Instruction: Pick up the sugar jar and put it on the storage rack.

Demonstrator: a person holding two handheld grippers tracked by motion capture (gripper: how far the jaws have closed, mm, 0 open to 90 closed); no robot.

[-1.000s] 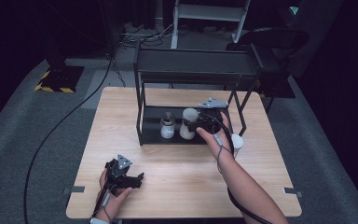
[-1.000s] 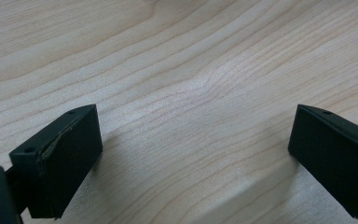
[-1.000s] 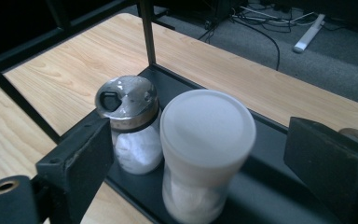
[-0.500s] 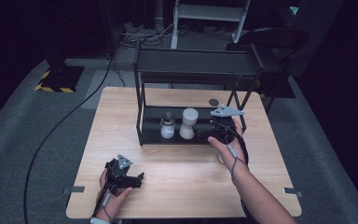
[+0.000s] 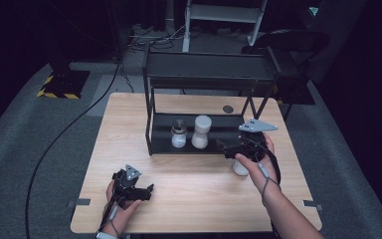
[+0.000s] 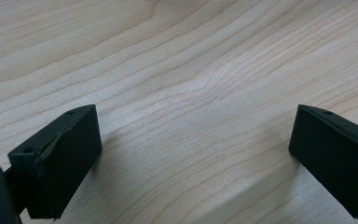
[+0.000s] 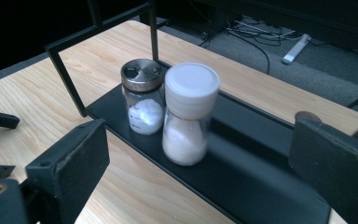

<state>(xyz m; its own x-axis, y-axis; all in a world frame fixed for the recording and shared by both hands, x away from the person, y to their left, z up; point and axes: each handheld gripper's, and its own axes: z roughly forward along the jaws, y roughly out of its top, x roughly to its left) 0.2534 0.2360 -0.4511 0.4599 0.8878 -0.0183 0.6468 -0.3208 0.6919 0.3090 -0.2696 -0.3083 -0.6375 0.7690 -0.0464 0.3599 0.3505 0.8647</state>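
A small white object [image 5: 239,168] at the lower right of the high view sits half hidden behind the right hand [image 5: 252,160].

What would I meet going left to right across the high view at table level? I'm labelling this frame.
Left gripper → metal-capped shaker → white-capped jar → right gripper.

— What sits on the rack's [image 5: 199,144] lower shelf?
— Two jars: the shaker [image 7: 142,100] left, the grinder [image 7: 189,114] touching it on the right.
— And the rack?
— On the table [image 5: 189,199], toward its far edge.
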